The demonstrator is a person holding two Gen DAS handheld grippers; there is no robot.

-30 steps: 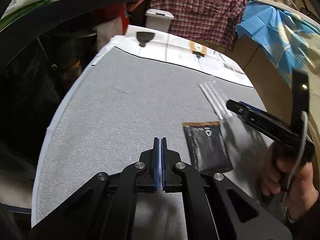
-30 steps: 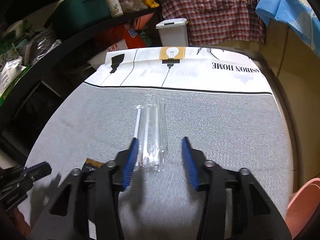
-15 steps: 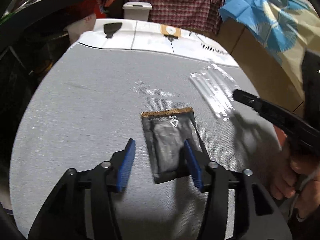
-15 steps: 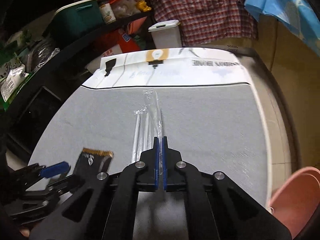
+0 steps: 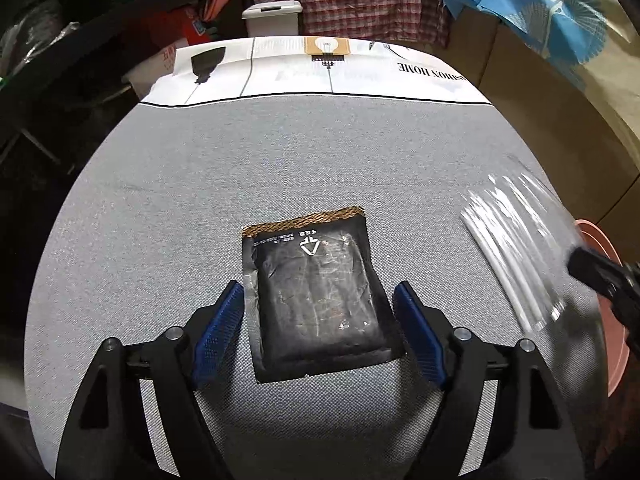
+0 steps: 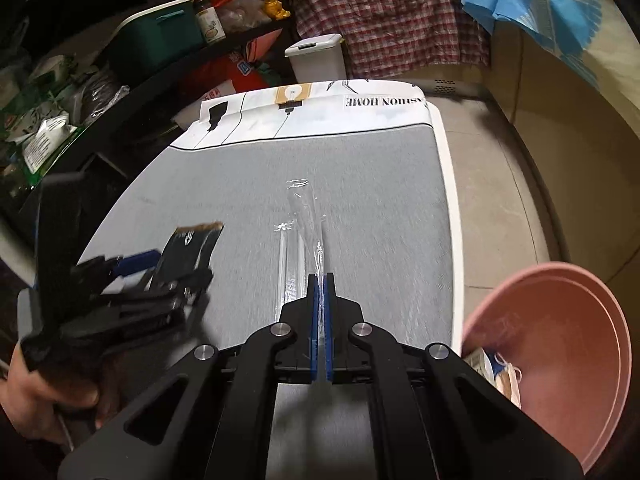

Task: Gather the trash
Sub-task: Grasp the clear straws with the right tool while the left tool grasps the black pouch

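Mid-pickup — left gripper spread wide around black sachet; right gripper clenched on straw wrapper. Next, presumably — squeeze, then carry to pink bin.

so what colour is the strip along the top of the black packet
Gold-brown strip on the packet, clearest in the left wrist view.

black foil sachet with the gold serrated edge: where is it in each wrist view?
Left wrist: black foil sachet sits centre frame, flat on the grey mat, between the open blue pads of the left hand-held gripper.
Right wrist: black foil sachet at left of centre, partly behind the blurred left hand-held gripper.
Shared landmark: the white lidded bin beyond the table's far edge.
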